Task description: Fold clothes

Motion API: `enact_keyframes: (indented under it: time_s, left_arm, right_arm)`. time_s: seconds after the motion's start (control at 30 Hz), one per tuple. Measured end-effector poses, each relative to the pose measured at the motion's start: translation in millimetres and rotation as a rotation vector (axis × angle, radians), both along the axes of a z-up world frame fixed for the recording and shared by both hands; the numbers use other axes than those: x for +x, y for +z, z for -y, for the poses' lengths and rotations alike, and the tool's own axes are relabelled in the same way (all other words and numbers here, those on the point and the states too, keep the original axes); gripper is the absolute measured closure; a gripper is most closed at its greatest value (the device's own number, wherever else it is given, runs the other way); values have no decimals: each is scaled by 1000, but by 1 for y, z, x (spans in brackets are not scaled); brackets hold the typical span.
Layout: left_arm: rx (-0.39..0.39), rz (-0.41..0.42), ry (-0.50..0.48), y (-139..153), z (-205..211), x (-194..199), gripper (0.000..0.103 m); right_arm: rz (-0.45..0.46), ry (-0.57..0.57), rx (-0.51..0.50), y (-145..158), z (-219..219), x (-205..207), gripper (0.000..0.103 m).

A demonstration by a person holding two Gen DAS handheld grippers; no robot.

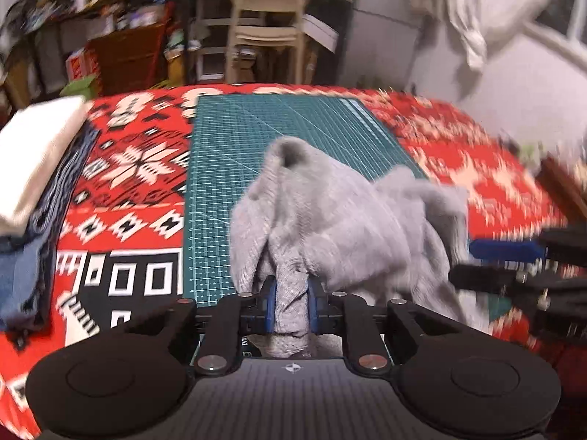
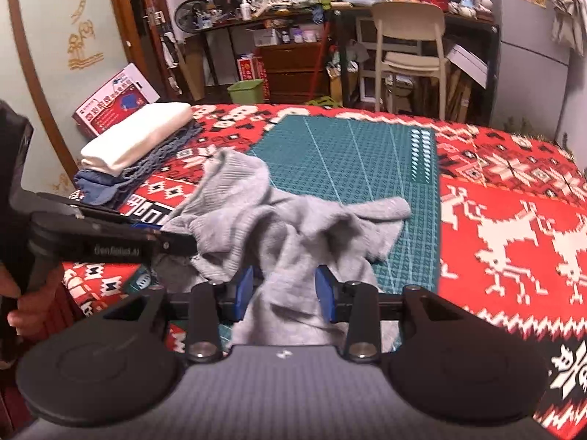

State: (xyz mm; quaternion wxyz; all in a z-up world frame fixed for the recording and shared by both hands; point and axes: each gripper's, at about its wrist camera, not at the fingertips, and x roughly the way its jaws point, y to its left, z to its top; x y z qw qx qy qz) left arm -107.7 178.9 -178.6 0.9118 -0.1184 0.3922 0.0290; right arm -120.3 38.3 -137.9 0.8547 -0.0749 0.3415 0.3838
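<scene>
Far left: folded stack (image 2: 135, 139), white on blue, resting on red patterned cloth (image 2: 513, 227).

Left gripper (image 1: 290, 293): pads close together, pinching a bunched fold of grey knit garment (image 1: 330, 220).

Centre: garment crumpled in a heap, partly on green cutting mat (image 2: 348, 154), partly over the cloth, one ribbed end standing up.

Right gripper (image 2: 284, 289): pads moderately apart with grey fabric between them; grip on it not confirmed.

Handling, by judgement: light, soft, limp, stretchy; no shape held unsupported; likely to sag and drag on the cloth. Best taken at ribbed hem, cuff or shoulder seam, two points well apart, to spread flat on the mat.
</scene>
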Motion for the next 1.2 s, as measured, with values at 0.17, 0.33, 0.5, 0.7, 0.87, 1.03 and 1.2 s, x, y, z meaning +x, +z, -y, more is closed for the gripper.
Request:
enact_keyframes:
  time_s: [0.17, 0.33, 0.5, 0.7, 0.87, 1.03, 1.2]
  left_arm:
    - [-357, 24, 174, -1, -44, -14, 92]
    - [-639, 18, 311, -16, -76, -25, 92]
    - [-660, 0, 325, -23, -77, -28, 92]
    - [-670, 0, 320, -24, -81, -30, 92]
    - [-690, -6, 331, -30, -86, -33, 92]
    - [-684, -8, 327, -32, -87, -33, 92]
    - [-673, -11, 330, -31, -89, -36, 92]
  right_arm:
    - [16, 38, 17, 9, -10, 0, 62]
    - [-33, 120, -30, -1, -29, 2, 86]
    - [-19, 108, -67, -16, -47, 13, 86]
    - [-77, 36, 10, -16, -35, 41, 86]
    - [-37, 29, -58, -20, -26, 41, 85]
    - [4, 22, -125, -24, -17, 42, 88]
    - [41, 22, -174, -26, -12, 41, 87]
